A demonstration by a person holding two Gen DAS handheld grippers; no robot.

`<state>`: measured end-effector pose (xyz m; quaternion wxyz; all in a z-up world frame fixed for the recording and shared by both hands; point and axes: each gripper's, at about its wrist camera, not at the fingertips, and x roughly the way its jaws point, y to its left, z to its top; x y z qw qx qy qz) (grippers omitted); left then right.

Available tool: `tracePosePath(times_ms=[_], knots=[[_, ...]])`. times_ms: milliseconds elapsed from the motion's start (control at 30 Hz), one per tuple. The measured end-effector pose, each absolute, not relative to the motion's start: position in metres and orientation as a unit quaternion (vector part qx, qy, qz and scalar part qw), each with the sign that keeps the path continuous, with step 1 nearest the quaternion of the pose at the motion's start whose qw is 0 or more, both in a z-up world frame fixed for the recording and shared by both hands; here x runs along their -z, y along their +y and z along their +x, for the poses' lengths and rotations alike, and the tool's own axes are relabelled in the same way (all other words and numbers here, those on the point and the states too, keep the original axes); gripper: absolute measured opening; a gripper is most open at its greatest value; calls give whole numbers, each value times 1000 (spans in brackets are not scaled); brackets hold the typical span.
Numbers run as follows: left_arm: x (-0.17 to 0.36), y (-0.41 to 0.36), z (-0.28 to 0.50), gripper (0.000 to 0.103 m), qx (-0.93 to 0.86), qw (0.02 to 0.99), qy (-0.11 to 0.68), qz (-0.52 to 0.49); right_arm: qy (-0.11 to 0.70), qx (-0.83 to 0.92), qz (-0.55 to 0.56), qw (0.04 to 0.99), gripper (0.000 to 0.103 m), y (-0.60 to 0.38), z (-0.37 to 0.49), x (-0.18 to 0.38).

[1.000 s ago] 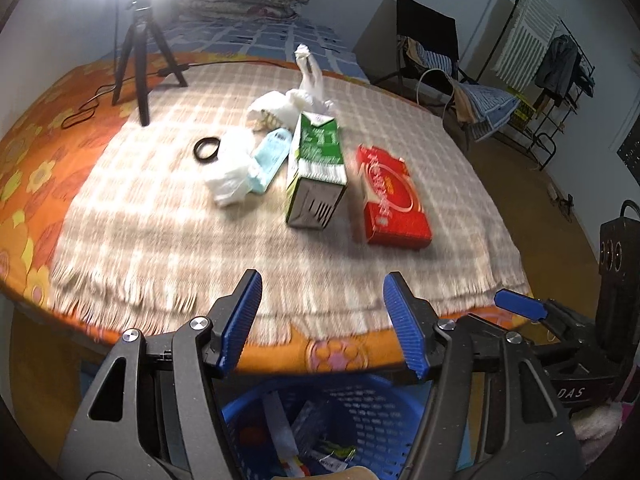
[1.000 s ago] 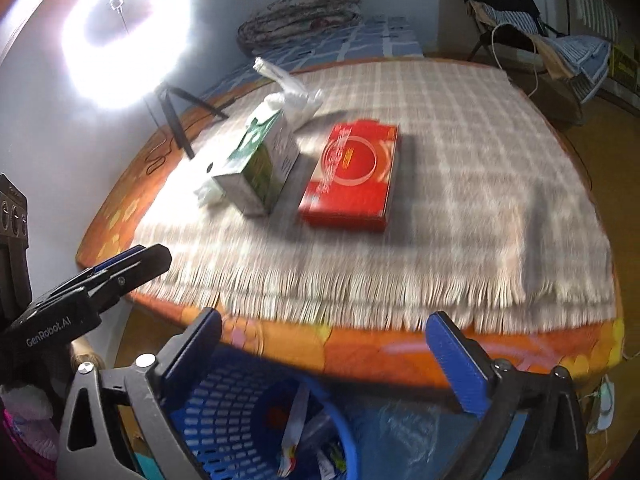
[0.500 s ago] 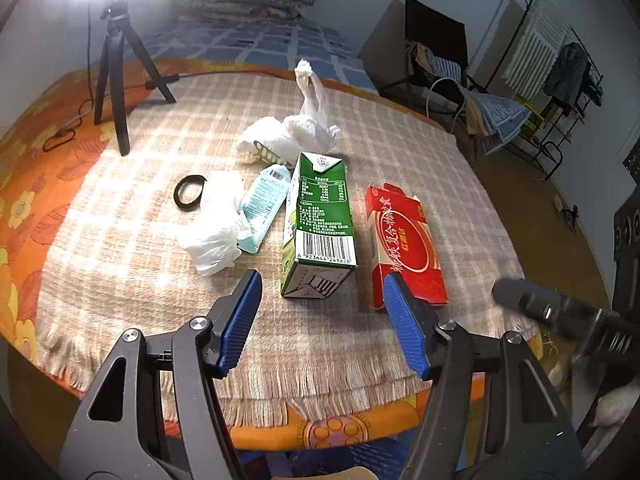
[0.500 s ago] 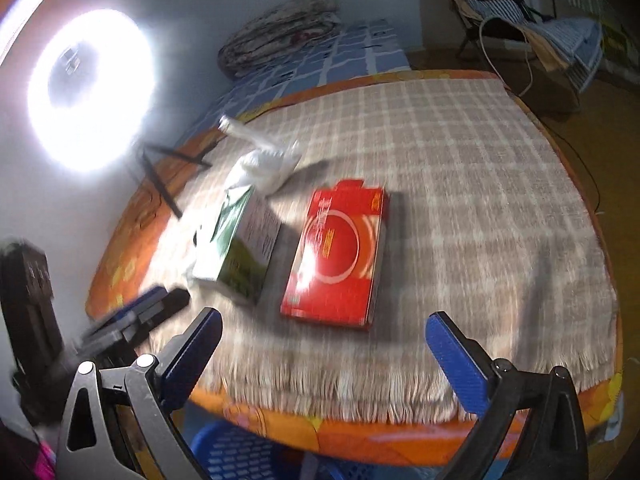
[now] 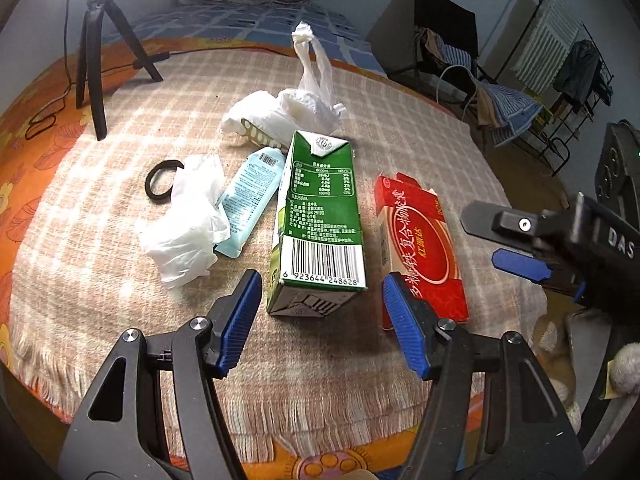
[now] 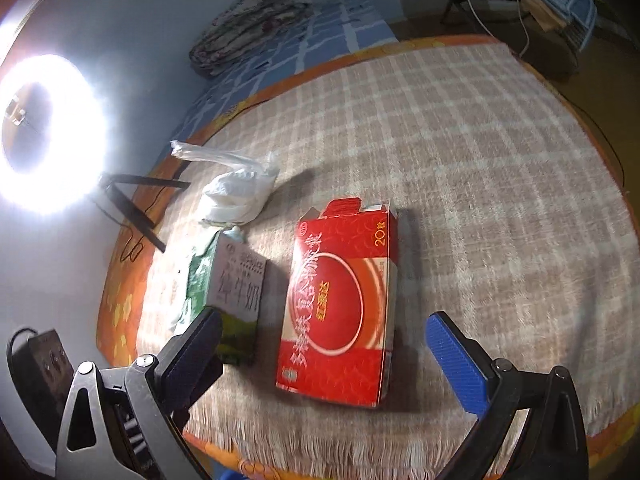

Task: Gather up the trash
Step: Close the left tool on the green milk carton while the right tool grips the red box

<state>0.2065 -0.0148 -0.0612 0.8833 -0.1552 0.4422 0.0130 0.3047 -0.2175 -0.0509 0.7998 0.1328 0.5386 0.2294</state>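
Two spread grippers (image 5: pixel 322 320) (image 6: pixel 324 354) over trash

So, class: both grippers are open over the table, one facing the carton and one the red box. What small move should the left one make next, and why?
Probably ease the left gripper forward until its open jaws straddle the carton, then close. The carton lies directly ahead, lined up with the gap, and nothing is held yet. The right gripper faces the red box.
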Motion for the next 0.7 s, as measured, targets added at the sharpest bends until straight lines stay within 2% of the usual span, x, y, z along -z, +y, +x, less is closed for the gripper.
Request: tracePosePath(times_ms=[333,400,467,700], knots=[[67,-13,215,65,-23,886,438,-153,550,-222,121,796,103,-196,322,66],[67,-11,217,59,-23,886,436,-152,553,-219,115,795,103,-190,324,70],[69,-7,220,46,-25,885,441,-149,556,-216,109,795,103,-185,326,74],[68,2,217,45,-22,886,437,-155,565,-203,86,795,103,-172,333,88]])
